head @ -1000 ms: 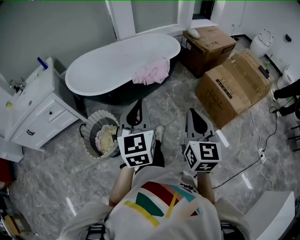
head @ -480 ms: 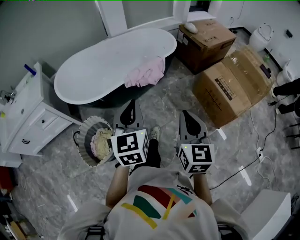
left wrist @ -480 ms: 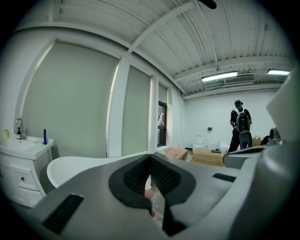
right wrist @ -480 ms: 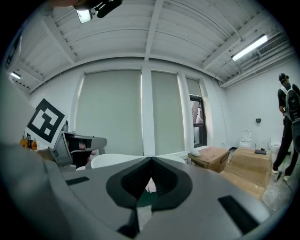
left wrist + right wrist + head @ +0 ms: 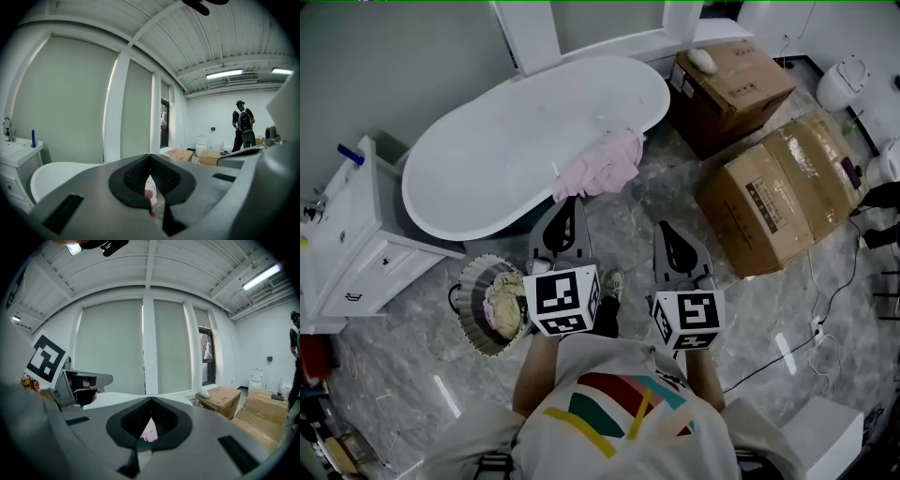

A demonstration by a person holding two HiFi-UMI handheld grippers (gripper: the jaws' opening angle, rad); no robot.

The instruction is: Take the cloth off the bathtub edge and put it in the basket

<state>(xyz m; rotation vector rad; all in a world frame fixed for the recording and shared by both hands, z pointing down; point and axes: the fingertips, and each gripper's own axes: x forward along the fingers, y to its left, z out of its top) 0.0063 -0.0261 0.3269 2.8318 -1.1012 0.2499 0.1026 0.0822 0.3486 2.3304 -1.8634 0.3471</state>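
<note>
1. The pink cloth (image 5: 602, 167) lies draped over the near rim of the white bathtub (image 5: 516, 141), toward its right end, with a fold hanging down the dark outer wall. It is untouched.
2. The left gripper (image 5: 150, 159) has its jaws pressed together and holds nothing. The pink that shows through the slit below the tips is the cloth farther off, not something pinched.
3. The right gripper (image 5: 151, 401) is the same, with its jaws closed tight and empty and the cloth visible beyond them.
4. In the head view both grippers are held side by side in front of the person. They point toward the tub, with the left one nearer the cloth. Neither one touches it, and floor shows between their tips and the tub.
5. The basket (image 5: 467, 291) stands on the floor just left of the left gripper, below the tub's rim. It already holds a pale cream bundle (image 5: 504, 300) but no pink cloth.
6. As a judgement, the task is at its very start and only the approach is under way. No part of the pick-up or the drop-off is done.
7. What remains is to open a pair of jaws, close them on the cloth and lift it clear of the rim. It must then be carried left and down to the basket and released there.
</note>
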